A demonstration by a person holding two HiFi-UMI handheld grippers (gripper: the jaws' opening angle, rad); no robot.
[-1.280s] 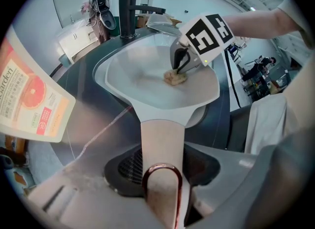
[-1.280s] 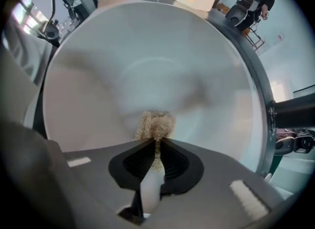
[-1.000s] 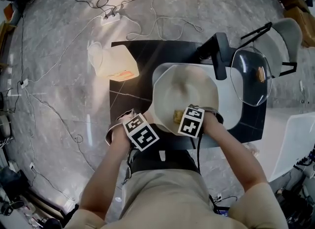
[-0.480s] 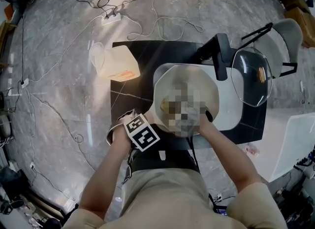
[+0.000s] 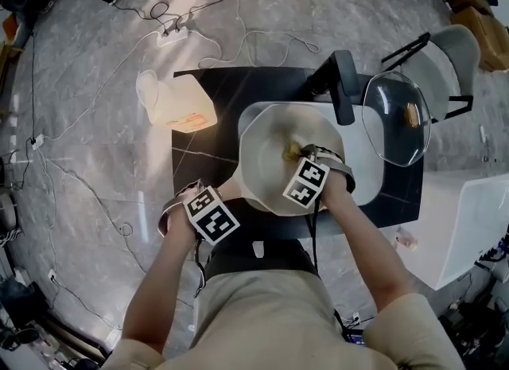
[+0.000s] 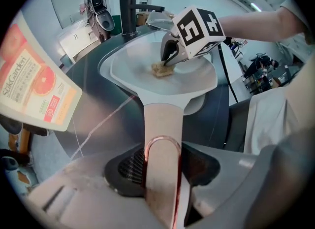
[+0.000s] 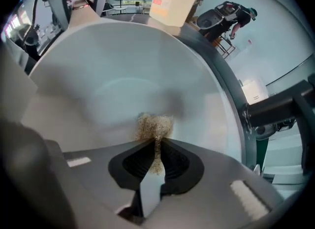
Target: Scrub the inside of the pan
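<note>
A pale cream pan [image 5: 274,149] sits over the sink, its handle [image 5: 231,194] pointing toward me. My left gripper [image 5: 211,216] is shut on that handle [image 6: 162,124], which fills the gap between the jaws in the left gripper view. My right gripper [image 5: 300,163] reaches into the pan and is shut on a small yellow-brown scrub sponge [image 5: 292,151]. The sponge [image 7: 155,125] presses against the pan's inner surface [image 7: 118,85] near its middle. From the left gripper view, the sponge [image 6: 162,69] lies under the right gripper's marker cube [image 6: 198,25].
A black faucet [image 5: 341,90] stands behind the pan at the sink's [image 5: 370,165] far edge. A glass lid [image 5: 398,122] rests to the right. A detergent bottle [image 5: 176,103] lies on the dark counter [image 5: 199,161] at the left. Cables run over the floor.
My right gripper has carried the sponge from the pan's near side toward its middle and far side. The left gripper has kept its hold on the handle.
</note>
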